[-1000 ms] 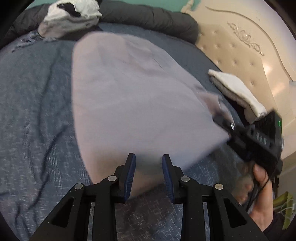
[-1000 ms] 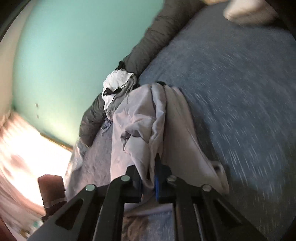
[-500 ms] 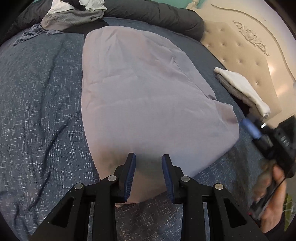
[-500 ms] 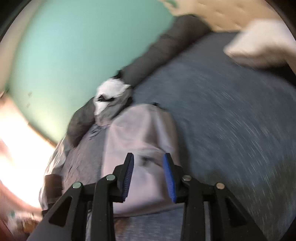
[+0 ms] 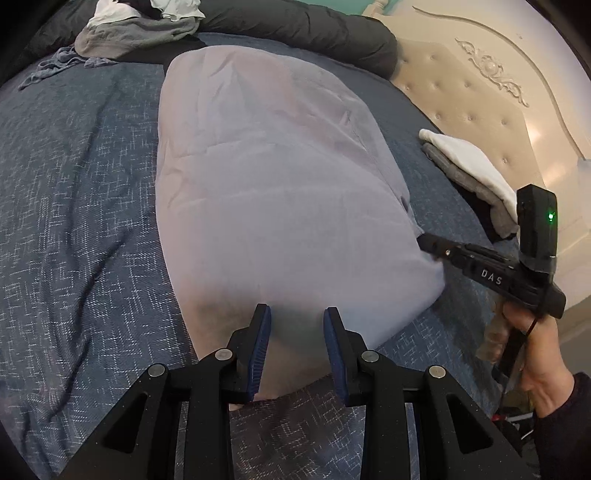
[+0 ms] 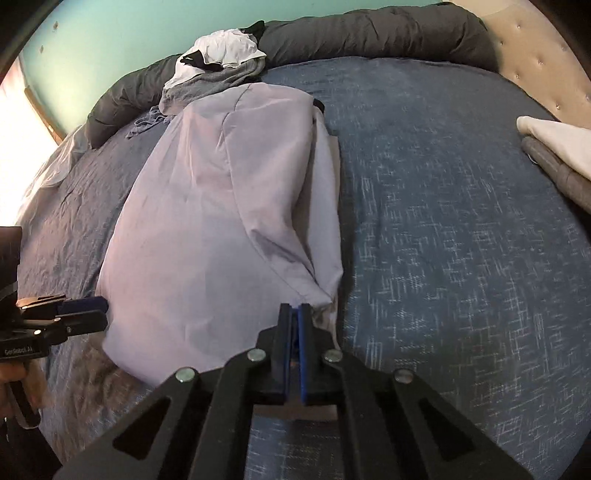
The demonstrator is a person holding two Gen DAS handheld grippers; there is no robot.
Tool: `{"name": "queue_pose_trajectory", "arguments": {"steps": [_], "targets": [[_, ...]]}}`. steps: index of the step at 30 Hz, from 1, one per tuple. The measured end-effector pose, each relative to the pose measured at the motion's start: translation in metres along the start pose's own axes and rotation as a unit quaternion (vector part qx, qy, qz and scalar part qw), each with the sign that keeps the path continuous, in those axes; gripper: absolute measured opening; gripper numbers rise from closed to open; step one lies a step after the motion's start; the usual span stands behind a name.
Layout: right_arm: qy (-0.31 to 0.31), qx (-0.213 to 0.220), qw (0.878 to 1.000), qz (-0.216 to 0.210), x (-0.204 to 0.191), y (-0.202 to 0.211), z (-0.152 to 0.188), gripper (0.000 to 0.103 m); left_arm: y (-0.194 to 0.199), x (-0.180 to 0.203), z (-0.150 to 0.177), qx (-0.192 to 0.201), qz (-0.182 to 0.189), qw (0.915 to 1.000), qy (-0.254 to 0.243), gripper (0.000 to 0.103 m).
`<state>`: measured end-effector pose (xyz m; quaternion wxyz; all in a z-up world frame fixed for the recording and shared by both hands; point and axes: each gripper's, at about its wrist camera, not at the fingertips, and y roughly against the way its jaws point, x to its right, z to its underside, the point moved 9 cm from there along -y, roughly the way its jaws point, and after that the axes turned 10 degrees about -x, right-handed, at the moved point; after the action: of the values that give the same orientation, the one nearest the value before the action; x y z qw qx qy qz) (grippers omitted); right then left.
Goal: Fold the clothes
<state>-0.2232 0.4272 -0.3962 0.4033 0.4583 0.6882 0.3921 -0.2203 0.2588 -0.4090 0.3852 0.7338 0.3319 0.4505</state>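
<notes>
A lilac garment (image 5: 277, 192) lies spread lengthwise on the blue bedspread (image 5: 74, 221), with one long side folded over (image 6: 258, 177). My left gripper (image 5: 297, 317) hovers over its near hem. The jaws stand a little apart with no cloth pinched; it also shows at the near left corner (image 6: 99, 312). My right gripper (image 6: 294, 308) has its jaws closed together at the near right corner, where the folds bunch toward the tips. From the left wrist view its tip (image 5: 423, 240) meets the garment's right edge, and a hand (image 5: 543, 362) holds it.
A heap of grey and white clothes (image 6: 218, 59) sits at the far end against a dark rolled duvet (image 5: 314, 26). A folded white and grey stack (image 5: 476, 173) lies by the cream padded headboard (image 5: 480, 92). Bare bedspread (image 6: 461, 221) stretches right of the garment.
The right gripper let go of the lifted, bunched cloth, opened, rolled level and closed again at the garment's right corner. The garment now lies flat. The left gripper stayed put.
</notes>
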Motion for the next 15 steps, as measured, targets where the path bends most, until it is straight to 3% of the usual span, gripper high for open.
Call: {"name": "queue_pose_trajectory", "arguments": {"steps": [4, 10, 15], "targets": [[0.009, -0.018, 1.000, 0.006, -0.001, 0.004, -0.004, 0.001, -0.001, 0.001, -0.004, 0.000, 0.003, 1.0000, -0.003, 0.032], [0.034, 0.024, 0.999, -0.006, -0.020, 0.043, -0.027, 0.001, 0.021, -0.007, -0.008, 0.018, -0.015, 0.9996, -0.013, 0.032], [0.071, -0.010, 0.997, 0.033, -0.019, 0.014, -0.022, 0.001, 0.016, -0.015, -0.011, 0.011, -0.015, 0.9998, -0.001, 0.032]]}}
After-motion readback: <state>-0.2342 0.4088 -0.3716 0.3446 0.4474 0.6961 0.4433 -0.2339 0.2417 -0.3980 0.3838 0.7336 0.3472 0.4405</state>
